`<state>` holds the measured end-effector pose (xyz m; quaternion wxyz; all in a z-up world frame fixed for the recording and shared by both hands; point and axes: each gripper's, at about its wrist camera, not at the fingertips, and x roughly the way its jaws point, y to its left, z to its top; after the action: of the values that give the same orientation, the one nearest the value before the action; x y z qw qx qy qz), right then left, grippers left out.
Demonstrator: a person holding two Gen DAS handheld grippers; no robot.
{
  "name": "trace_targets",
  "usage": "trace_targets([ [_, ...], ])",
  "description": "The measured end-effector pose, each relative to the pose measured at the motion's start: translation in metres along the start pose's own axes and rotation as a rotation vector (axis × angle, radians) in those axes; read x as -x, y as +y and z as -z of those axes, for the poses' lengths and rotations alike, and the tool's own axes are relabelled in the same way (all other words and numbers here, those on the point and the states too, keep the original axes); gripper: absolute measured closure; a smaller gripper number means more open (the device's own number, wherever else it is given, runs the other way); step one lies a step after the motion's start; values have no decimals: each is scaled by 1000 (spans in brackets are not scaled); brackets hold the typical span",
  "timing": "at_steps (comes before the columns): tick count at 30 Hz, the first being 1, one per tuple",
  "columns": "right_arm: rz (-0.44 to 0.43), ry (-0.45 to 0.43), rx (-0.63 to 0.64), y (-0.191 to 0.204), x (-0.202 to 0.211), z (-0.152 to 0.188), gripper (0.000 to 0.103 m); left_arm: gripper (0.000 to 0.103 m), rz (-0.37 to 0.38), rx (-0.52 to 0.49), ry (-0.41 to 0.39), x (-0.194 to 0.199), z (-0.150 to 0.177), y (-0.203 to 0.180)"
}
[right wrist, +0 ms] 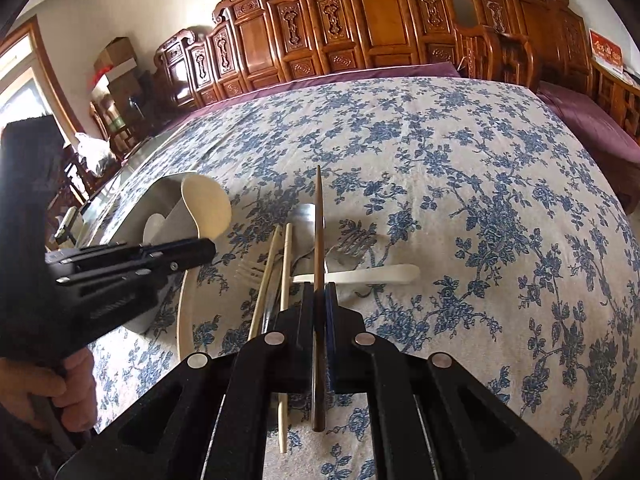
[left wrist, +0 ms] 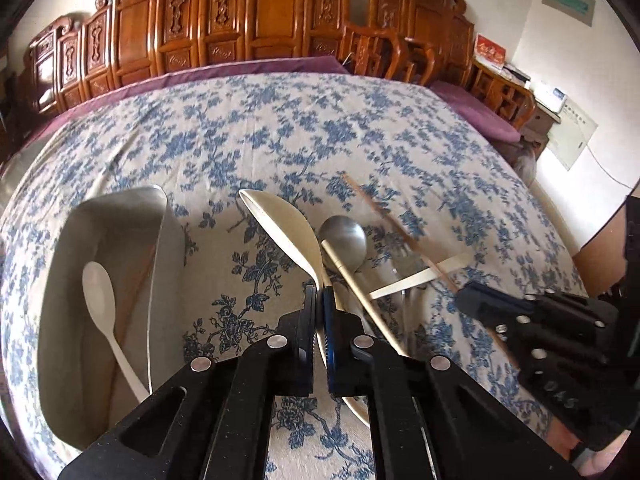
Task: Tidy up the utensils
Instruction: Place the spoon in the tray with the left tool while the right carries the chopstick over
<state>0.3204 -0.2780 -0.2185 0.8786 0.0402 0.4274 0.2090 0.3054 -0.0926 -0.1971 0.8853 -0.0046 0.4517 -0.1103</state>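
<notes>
My left gripper (left wrist: 319,300) is shut on a large cream ladle-like spoon (left wrist: 285,227), held above the cloth just right of a metal tray (left wrist: 160,264). A white spoon (left wrist: 100,300) lies in the tray. My right gripper (right wrist: 319,292) is shut on a brown chopstick (right wrist: 319,232) that points forward over the utensil pile. The pile holds a steel spoon (left wrist: 344,240), pale chopsticks (right wrist: 285,264), forks (right wrist: 356,242) and a white handle (right wrist: 372,274). The right gripper shows in the left wrist view (left wrist: 472,300), and the left gripper shows in the right wrist view (right wrist: 200,252).
A blue floral cloth (right wrist: 480,200) covers the table. Carved wooden chairs (left wrist: 256,16) line its far edge, with a purple cushion (left wrist: 476,112) at the right. A person's hand (right wrist: 60,392) holds the left gripper at the lower left.
</notes>
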Motion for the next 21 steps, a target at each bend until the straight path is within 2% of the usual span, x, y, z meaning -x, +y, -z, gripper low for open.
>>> trace_targets([
  [10,-21,13,50,25,0,9,97,100,6,-22,-34,26,4,6],
  [21,-31,18,102,50,-5,15,97,100,-33,-14,-64,53,7,44],
])
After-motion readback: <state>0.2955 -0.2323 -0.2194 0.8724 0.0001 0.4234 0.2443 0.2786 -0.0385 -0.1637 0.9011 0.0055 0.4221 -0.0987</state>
